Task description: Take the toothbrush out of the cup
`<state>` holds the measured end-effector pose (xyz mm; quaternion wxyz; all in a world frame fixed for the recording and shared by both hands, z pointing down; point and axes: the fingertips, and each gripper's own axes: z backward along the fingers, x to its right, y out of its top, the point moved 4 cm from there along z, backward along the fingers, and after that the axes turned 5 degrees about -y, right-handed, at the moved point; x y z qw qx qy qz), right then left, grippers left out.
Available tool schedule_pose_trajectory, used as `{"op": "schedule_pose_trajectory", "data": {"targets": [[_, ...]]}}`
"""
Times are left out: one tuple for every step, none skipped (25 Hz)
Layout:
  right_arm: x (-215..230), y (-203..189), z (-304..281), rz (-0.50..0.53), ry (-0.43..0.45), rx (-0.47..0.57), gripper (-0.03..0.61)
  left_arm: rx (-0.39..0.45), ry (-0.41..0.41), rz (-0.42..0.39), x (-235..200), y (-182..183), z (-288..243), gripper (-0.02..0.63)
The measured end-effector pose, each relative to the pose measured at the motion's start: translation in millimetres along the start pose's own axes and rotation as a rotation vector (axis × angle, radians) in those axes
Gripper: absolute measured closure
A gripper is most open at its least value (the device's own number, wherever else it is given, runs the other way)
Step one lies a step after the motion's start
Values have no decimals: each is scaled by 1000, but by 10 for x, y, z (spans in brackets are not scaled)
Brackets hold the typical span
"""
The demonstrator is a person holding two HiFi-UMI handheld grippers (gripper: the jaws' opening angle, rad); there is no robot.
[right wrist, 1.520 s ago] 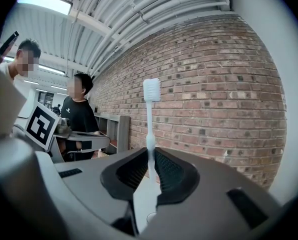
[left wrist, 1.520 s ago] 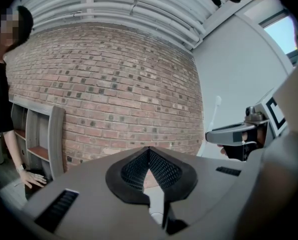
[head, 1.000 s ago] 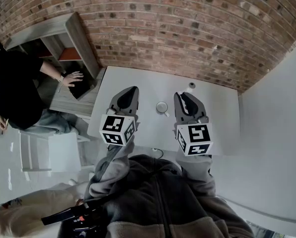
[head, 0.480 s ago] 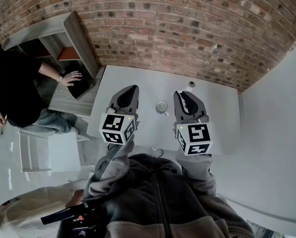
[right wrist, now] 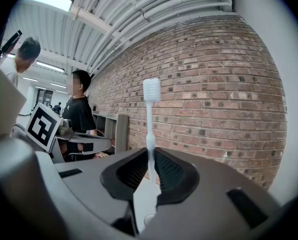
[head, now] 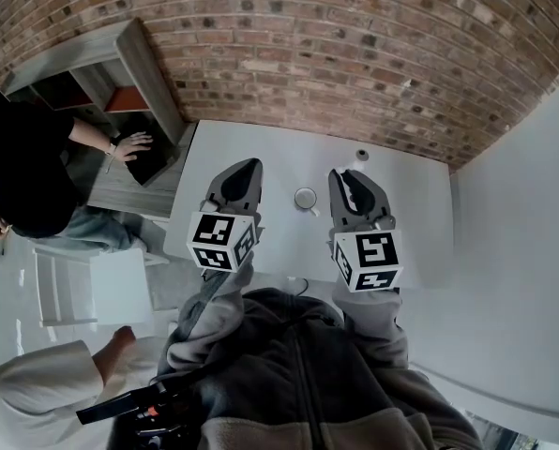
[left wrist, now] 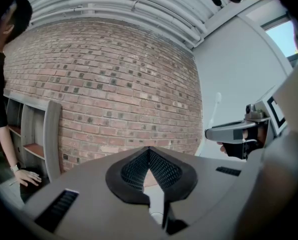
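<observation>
A small white cup stands on the white table, between my two grippers. My right gripper is shut on the handle of a white toothbrush, which stands upright above the jaws, clear of the cup. In the head view its bristle head shows just beyond the right gripper. The left gripper view also catches the toothbrush rising over the right gripper. My left gripper hovers left of the cup, shut with nothing in it.
A brick wall runs along the table's far edge. A grey shelf unit stands at the left, where a person in black rests a hand. Another person in white is at the lower left.
Both grippers have stayed almost still, and the toothbrush head has edged slightly toward the wall. The person in white has moved further into view at the lower left.
</observation>
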<state>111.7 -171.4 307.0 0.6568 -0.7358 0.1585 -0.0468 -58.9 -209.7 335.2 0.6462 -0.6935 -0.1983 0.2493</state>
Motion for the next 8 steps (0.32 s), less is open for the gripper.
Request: {"op": "schedule_pose_trajectory", "data": {"targets": [[-7,-4,-2,0,-1,0,532,0,-1,0,-6,-6,0,611],[-15,-7,-5,1,-2,1,532,1,-2,1,-14,-14,1,611],[-25,-9,-9,2,-2,2,532,1,-3,2,-23,-21,3,611],[-36,-9,-14,3,-3,2,532,1,-3,3,-34,-26,6,611],[-46,-8,-21,3,-4,3,532,1,-4,4,-47,-30,9,611],[-56,-6,-27,3,-4,2,532,0,-4,6,-59,-33,12,611],[-66,-4,-33,4,-5,2,532,0,-5,7,-71,-36,15,611],[-75,-2,-39,4,-6,2,532,-1,-5,9,-84,-39,18,611]]}}
